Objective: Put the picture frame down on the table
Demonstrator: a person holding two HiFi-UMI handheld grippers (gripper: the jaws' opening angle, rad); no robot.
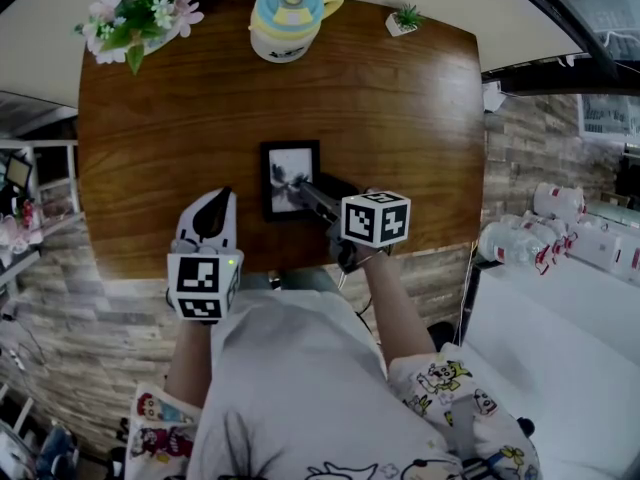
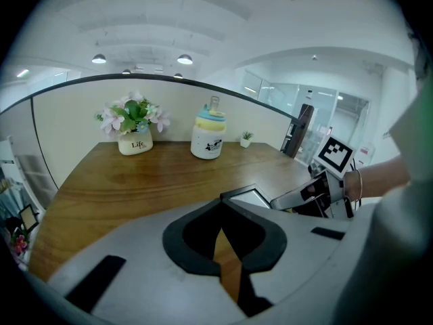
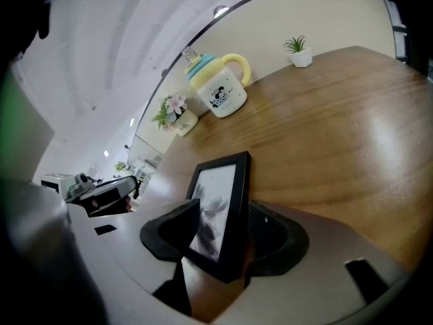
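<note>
Black frame (image 3: 224, 195) sat pinched in my right tongs (image 3: 218, 239); my left tongs (image 2: 221, 215) were pressed together, empty. Lowering it flat onto the surface (image 3: 338, 134) beneath seemed wisest.

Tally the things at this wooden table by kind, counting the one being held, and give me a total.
Potted plants: 2, the white pot of pink flowers and the small green plant in a white pot
Cups: 1, the pastel lidded cup with a yellow handle
Picture frames: 1, the black picture frame
Total: 4
</note>
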